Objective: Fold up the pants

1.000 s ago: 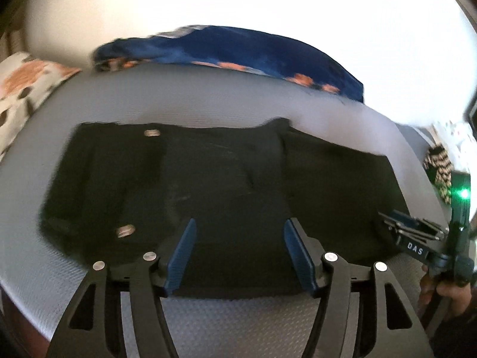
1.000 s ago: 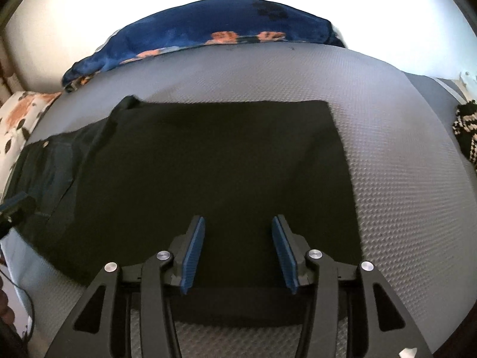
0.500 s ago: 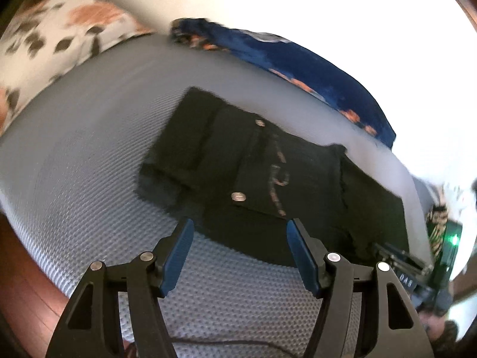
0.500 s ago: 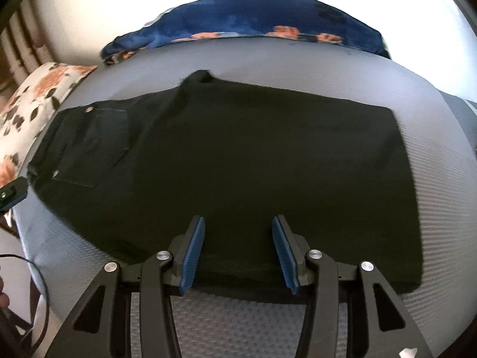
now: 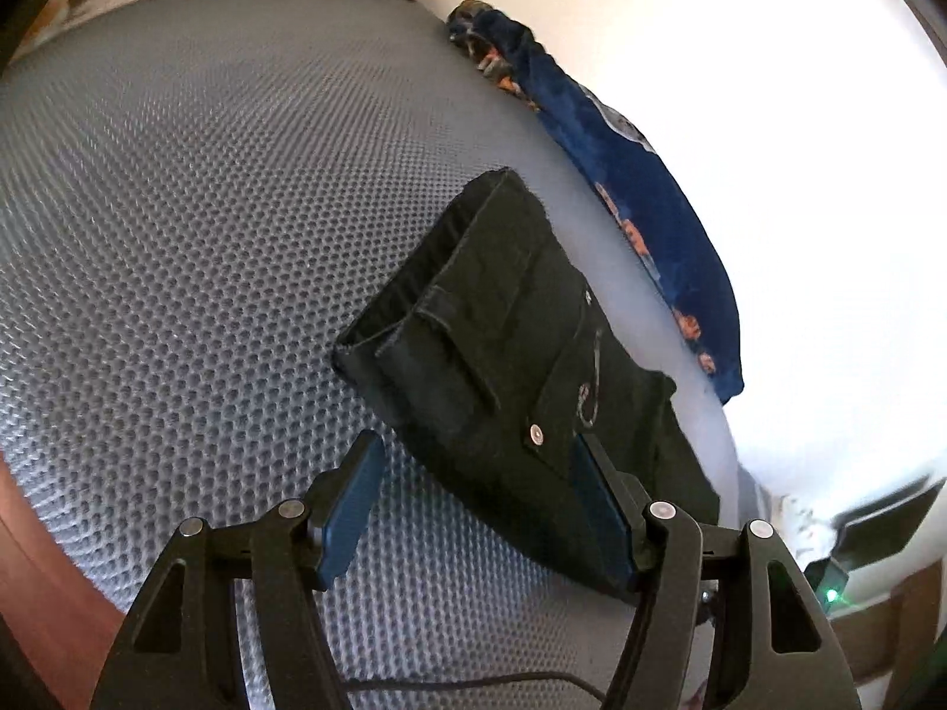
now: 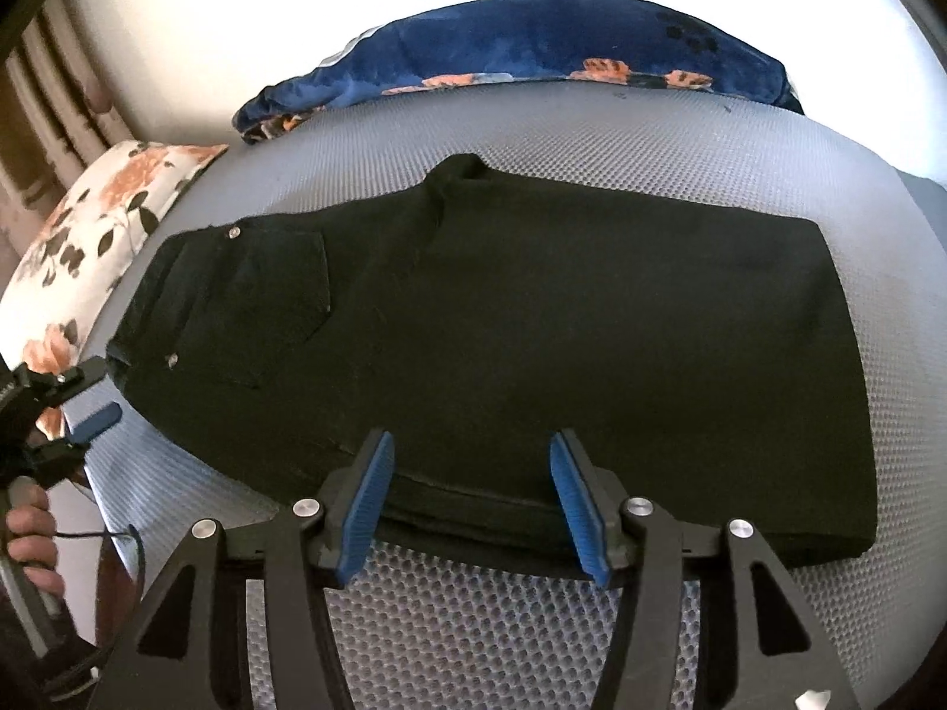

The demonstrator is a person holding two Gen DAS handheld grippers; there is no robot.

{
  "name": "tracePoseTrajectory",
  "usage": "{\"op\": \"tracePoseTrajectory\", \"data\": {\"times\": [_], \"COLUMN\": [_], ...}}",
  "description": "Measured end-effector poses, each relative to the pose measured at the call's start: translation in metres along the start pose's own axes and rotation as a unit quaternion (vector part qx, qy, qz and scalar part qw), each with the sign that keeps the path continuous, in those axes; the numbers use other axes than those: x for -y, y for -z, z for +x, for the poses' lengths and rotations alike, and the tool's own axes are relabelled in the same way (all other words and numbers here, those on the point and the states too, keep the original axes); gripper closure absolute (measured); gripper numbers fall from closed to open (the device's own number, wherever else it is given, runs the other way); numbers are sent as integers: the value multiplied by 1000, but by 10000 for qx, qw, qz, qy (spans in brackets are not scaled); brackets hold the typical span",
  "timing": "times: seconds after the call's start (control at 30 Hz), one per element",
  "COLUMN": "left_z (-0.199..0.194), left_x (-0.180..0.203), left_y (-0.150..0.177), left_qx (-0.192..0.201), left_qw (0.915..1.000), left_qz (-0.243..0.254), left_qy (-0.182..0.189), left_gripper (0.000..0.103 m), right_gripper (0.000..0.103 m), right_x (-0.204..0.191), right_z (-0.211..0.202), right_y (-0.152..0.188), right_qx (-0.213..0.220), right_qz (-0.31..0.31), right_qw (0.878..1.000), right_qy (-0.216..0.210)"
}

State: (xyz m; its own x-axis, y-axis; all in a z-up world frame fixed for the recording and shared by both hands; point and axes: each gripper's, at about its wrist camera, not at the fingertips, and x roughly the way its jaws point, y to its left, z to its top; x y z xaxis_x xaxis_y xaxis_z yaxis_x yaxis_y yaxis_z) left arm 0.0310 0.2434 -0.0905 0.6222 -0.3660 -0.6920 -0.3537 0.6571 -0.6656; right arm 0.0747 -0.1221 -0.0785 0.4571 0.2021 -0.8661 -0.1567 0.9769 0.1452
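Swinging my left hand-held gripper (image 5: 473, 509), spread, to the black denim pants' (image 6: 532, 325) waistband; right hand-held gripper (image 6: 470, 503) opening, empty.

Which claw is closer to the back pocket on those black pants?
Left. The left claw sits at the waistband corner beside the back pocket; the right claw, opening, hovers over the near edge, mid-leg.

My own black right claw (image 5: 870, 538) is blurred and cut off at the frame edge. My hand (image 6: 29, 538) shows only partly. The black denim pants (image 5: 509, 367) run out of sight behind my finger.
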Motion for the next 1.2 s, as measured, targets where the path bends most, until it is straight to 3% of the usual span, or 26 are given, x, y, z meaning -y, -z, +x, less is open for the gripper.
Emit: {"op": "tracePoseTrajectory", "data": {"times": [0.17,0.43,0.67,0.7,0.83,0.93,1.0,1.1,1.2], "left_z": [16,31,43,45,53,57,53,40,28], "left_x": [-20,-27,-11,-10,-14,-11,-3,34,66], "left_y": [-4,-26,-34,-34,-37,-39,-41,-44,-43], "left_qx": [-129,206,399,415,399,356,406,538,607], "left_qw": [9988,9966,9987,9987,9989,9992,9991,9974,9948], "left_qz": [-426,-582,-73,-44,-151,-124,-102,472,818], "left_qy": [183,540,315,284,208,111,93,-81,62], "left_gripper": [40,39,40,42,66,74,77,78,78], "right_gripper": [50,50,50,50,50,50,50,50,50], "right_x": [-3,-8,-10,-10,-9,-4,2,16,28], "right_z": [-2,3,7,8,3,-5,-12,-24,-37], "right_y": [-5,-16,-22,-23,-22,-18,-17,-19,-23], "right_qx": [18,49,155,160,231,304,344,473,639], "right_qz": [52,251,716,776,909,969,997,1067,1158], "right_qw": [10000,9997,9973,9968,9955,9946,9941,9928,9911], "right_qy": [0,43,59,53,134,203,262,260,172]}}
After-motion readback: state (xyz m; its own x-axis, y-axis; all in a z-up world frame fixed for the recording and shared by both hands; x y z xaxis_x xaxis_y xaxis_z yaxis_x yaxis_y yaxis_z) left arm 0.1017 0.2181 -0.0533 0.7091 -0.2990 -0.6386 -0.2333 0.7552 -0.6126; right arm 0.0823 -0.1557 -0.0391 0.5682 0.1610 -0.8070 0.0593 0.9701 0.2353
